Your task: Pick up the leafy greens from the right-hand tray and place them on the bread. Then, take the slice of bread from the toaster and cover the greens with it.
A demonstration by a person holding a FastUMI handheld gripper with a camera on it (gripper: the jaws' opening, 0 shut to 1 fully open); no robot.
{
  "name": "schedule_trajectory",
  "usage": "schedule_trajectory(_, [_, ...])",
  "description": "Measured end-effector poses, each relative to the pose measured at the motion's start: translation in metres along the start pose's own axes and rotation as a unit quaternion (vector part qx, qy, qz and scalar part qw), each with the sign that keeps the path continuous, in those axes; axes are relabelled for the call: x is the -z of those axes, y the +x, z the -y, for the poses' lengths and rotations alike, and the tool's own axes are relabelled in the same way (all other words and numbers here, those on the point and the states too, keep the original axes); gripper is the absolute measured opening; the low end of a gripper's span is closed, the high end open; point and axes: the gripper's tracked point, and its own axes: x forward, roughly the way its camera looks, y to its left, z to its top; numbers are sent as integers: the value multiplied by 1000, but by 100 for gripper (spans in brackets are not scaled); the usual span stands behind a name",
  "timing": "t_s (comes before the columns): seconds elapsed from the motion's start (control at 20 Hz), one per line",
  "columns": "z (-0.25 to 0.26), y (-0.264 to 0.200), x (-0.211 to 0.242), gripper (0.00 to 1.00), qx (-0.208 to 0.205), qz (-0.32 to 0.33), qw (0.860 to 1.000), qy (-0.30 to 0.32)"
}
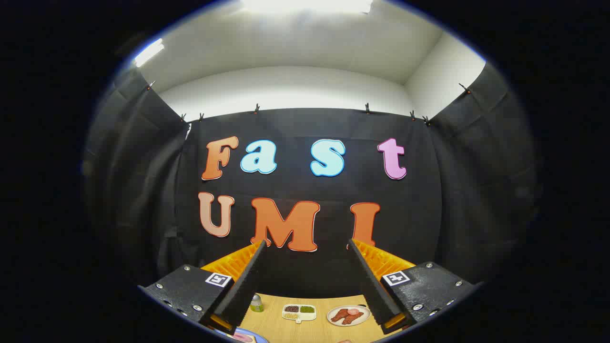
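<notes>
The gripper (305,245) is raised high, its jaws spread wide with nothing between them, aimed at the booth wall. Far below on the wooden surface (276,324) sit a small green-capped bottle (257,303), a divided tray (299,312) and a plate of sliced meat (348,315); the leafy greens cannot be made out

The claw (307,245) stands wide apart with nothing between its fingers, raised above the wooden surface (274,324), where a small bottle (257,303), a divided tray (299,312) and a plate (348,315) of meat sit below.
</notes>
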Motion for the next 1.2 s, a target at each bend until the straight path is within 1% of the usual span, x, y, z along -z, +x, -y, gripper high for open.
schedule_trajectory(0.15, [4, 0, -3, 99, 14, 2, 1000, -4])
schedule_trajectory(0.35, [-2, 1, -8, 99, 8, 9, 1000, -9])
schedule_trajectory(0.45, [-2, 1, -8, 99, 11, 11, 1000, -16])
schedule_trajectory(0.7, [-4, 3, 0, 99, 3, 5, 1000, -21])
schedule_trajectory(0.8, [-7, 4, 16, 99, -8, -12, 1000, -17])
schedule_trajectory(0.95, [-14, 8, 51, 99, -29, -60, 998, 0])
schedule_trajectory(1.1, [-10, 12, 96, 99, -28, -120, 992, -2])
schedule_trajectory(1.2, [-10, 14, 130, 99, -29, -163, 986, -9])
